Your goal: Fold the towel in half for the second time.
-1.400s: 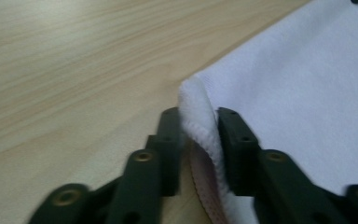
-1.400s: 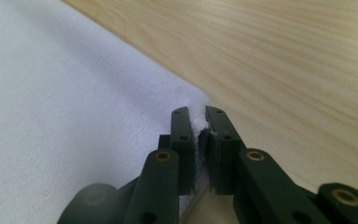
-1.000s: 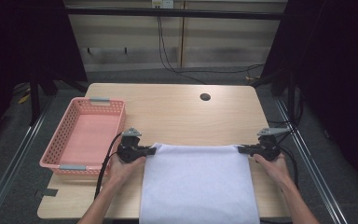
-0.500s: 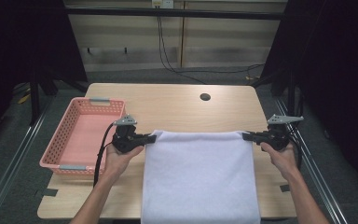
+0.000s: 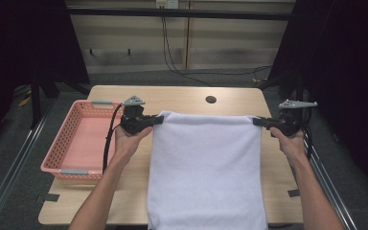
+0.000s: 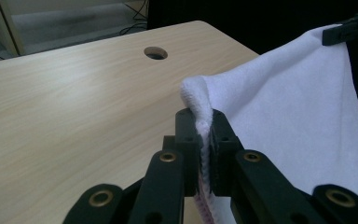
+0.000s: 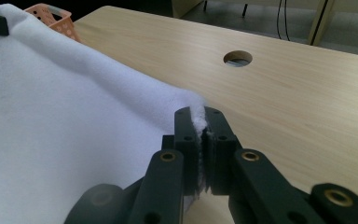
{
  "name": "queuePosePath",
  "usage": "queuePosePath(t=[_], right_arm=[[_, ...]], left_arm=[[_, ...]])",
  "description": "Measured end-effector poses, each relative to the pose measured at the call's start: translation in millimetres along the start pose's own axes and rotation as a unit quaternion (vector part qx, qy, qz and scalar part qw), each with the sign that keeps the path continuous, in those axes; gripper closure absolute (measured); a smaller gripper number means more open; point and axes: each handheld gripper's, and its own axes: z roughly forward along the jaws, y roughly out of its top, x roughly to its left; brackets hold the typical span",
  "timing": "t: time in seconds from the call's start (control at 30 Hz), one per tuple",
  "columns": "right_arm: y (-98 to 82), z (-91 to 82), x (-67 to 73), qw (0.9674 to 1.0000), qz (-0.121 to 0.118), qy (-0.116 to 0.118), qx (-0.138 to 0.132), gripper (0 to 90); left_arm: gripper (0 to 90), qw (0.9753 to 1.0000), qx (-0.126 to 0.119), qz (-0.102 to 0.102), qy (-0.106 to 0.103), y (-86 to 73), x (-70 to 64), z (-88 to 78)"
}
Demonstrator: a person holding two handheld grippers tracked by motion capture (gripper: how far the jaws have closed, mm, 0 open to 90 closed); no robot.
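Jaws pinch towel (image 5: pixel 206 167) beside empty pink basket (image 5: pixel 57 143).

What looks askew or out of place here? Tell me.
Nothing stands out. The white towel hangs evenly, its top edge level between the left gripper and right gripper, each shut on a corner. The pink basket sits square on the table.

A light wooden table (image 5: pixel 182 96) with rounded corners carries everything, and a round cable hole (image 5: pixel 211 99) sits near its far edge, right of centre. A pink plastic basket (image 5: pixel 57 153) with grey handles stands along its left side. A white towel (image 5: pixel 206 177) drapes over the middle and hangs past the near edge
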Motion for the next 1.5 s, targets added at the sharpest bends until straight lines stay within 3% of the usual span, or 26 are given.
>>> queuePosePath(t=[0.07, 0.3, 0.37, 0.5, 0.67, 0.77, 0.9, 0.97, 1.0, 1.03, 1.17, 1.2, 1.27, 1.3, 1.4, 1.47, 1.5], right_arm=[[5.5, 0.5, -2.0, 1.0, 0.0, -0.006, 0.0, 85.7], [22.4, -5.3, -5.3, 0.9997, -0.001, -0.01, -0.02, 85.8], [25.0, -9.2, -0.7, 0.9995, -0.005, 0.0, -0.032, 85.9], [17.1, -20.1, 14.4, 0.9991, -0.028, 0.011, -0.029, 85.8], [-5.7, -50.1, 36.2, 0.9978, -0.04, 0.037, -0.037, 85.8], [-13.1, -59.1, 43.8, 0.9973, -0.047, 0.045, -0.034, 85.8], [-29.3, -73.0, 62.0, 0.9965, -0.061, 0.053, -0.019, 85.8], [-38.0, -78.4, 71.1, 0.9959, -0.071, 0.056, -0.009, 85.8], [-42.9, -81.0, 74.7, 0.9957, -0.071, 0.059, -0.008, 85.7], [-47.8, -83.2, 77.9, 0.9955, -0.072, 0.062, -0.005, 85.7], [-72.6, -90.2, 90.2, 0.9952, -0.067, 0.07, 0.004, 85.2], [-89.2, -92.4, 96.4, 0.9951, -0.063, 0.076, 0.009, 84.2], [-98.3, -92.5, 98.8, 0.9949, -0.06, 0.08, 0.014, 83.5], [-107.8, -92.0, 100.9, 0.9947, -0.055, 0.083, 0.022, 82.7], [-134.0, -88.6, 106.5, 0.9928, -0.055, 0.092, 0.055, 79.2], [-148.0, -87.8, 109.0, 0.9913, -0.049, 0.1, 0.07, 76.6], [-151.9, -87.9, 109.5, 0.9905, -0.049, 0.105, 0.074, 74.8]], left_arm=[[85.3, 1.0, 0.003, 0.007, 0.003, 4.5, 1.1, 2.7], [85.3, 0.9996, -0.028, 0.006, 0.002, 13.9, 2.5, -8.1], [85.2, 0.9995, -0.027, 0.013, -0.001, 13.4, -0.8, -12.2], [85.1, 0.9991, -0.034, 0.022, -0.01, 4.9, -9.3, -26.8], [84.9, 0.9985, -0.036, 0.032, -0.027, -13.1, -28.8, -45.0], [84.9, 0.9977, -0.038, 0.044, -0.036, -21.7, -44.5, -55.6], [84.8, 0.9977, -0.032, 0.044, -0.04, -40.1, -53.6, -65.1], [84.7, 0.9981, -0.031, 0.025, -0.046, -50.1, -58.2, -68.5], [84.7, 0.9982, -0.03, 0.027, -0.044, -54.0, -63.2, -70.5], [84.7, 0.9987, -0.021, 0.034, -0.033, -57.3, -67.9, -71.6], [84.0, 0.9985, -0.007, 0.036, -0.04, -80.9, -73.0, -76.3], [83.6, 0.9985, 0.0, 0.028, -0.047, -97.0, -72.4, -78.3], [83.1, 0.9984, 0.006, 0.021, -0.052, -105.5, -72.4, -78.8], [82.6, 0.9979, 0.019, 0.019, -0.059, -113.2, -73.2, -78.6], [81.3, 0.996, 0.057, 0.037, -0.057, -134.4, -78.9, -79.4], [80.0, 0.9943, 0.078, 0.024, -0.069, -144.4, -81.1, -81.3], [79.5, 0.9929, 0.087, 0.03, -0.075, -150.4, -84.0, -83.5]])
